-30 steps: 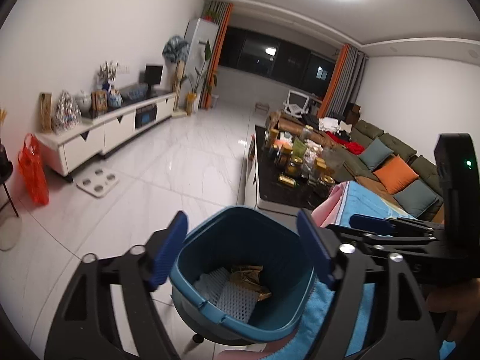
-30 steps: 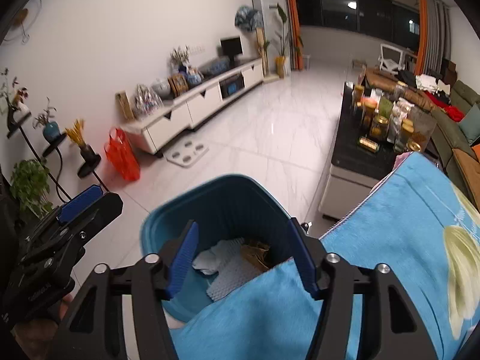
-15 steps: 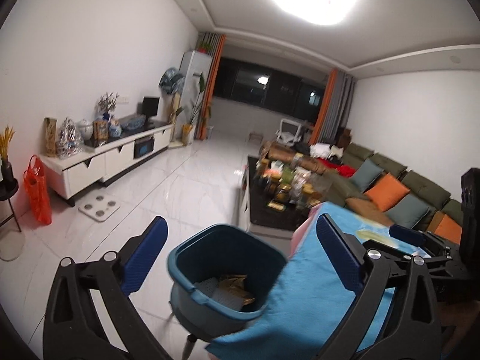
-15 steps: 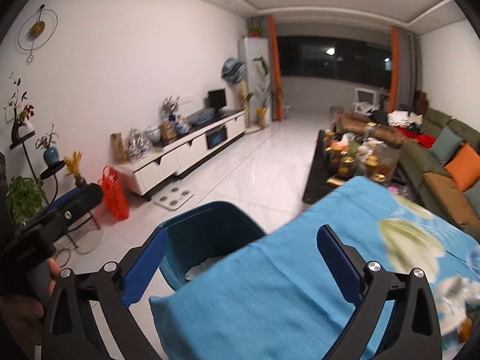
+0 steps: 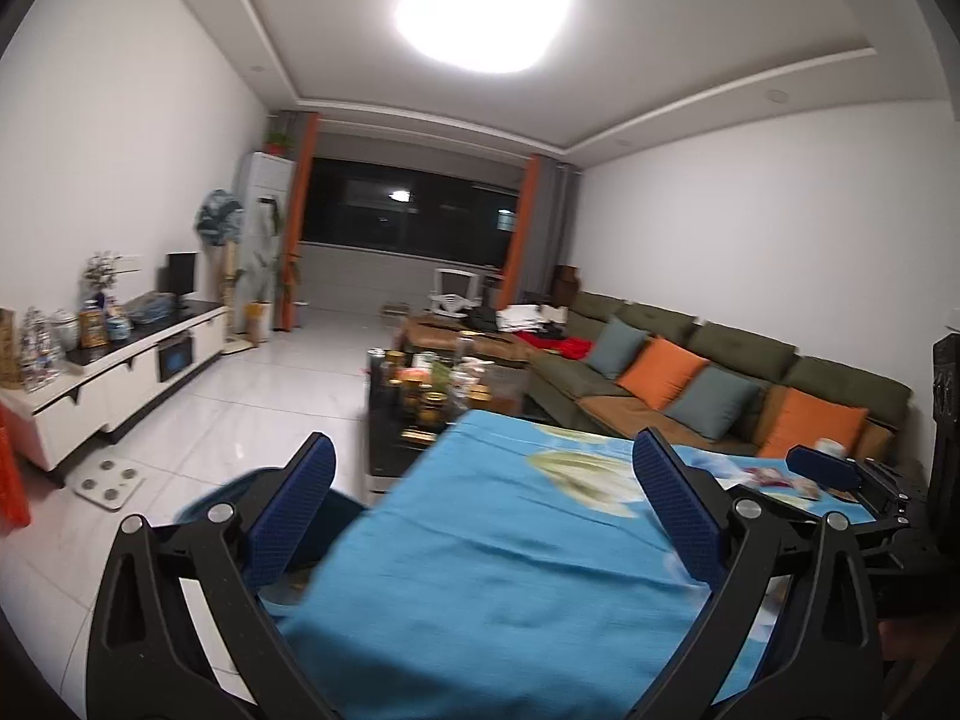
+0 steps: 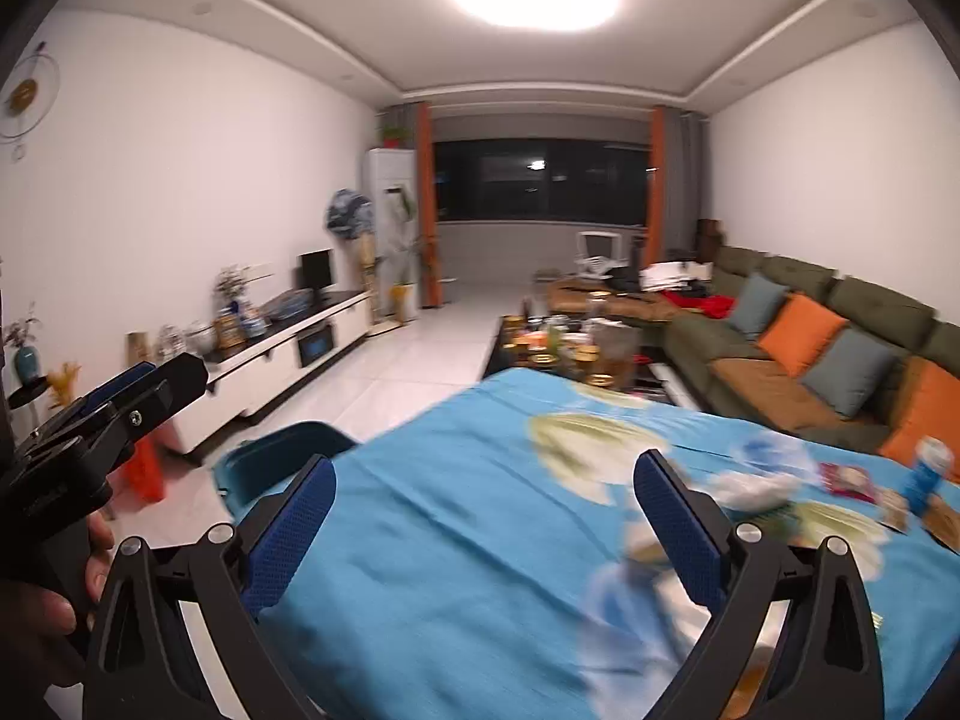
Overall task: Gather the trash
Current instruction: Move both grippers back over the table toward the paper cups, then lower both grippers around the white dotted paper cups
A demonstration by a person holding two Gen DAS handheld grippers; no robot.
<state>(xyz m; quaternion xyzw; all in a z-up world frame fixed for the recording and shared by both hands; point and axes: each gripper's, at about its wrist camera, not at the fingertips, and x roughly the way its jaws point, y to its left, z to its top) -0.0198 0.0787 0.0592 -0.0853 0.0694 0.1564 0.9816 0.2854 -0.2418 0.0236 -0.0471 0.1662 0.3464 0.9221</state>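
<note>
Living-room floor tiles fill the left of both views, and a table under a blue flowered cloth (image 6: 480, 528) takes the lower middle. You hold both claws released and empty: the left gripper (image 5: 483, 510) and the right gripper (image 6: 483, 516) have just been opening, nothing between the jaws, which suits hands free to take the next piece. The teal bin (image 6: 270, 462) sits on the floor at the cloth's left edge, low in the frame, probably parked there so drops are short. The trash still to collect lies at the right of the right-wrist view: crumpled white paper (image 6: 756, 489), a red wrapper (image 6: 846, 474) and a blue can (image 6: 927, 474), all blurred. Your right gripper looks better placed for them.
</note>
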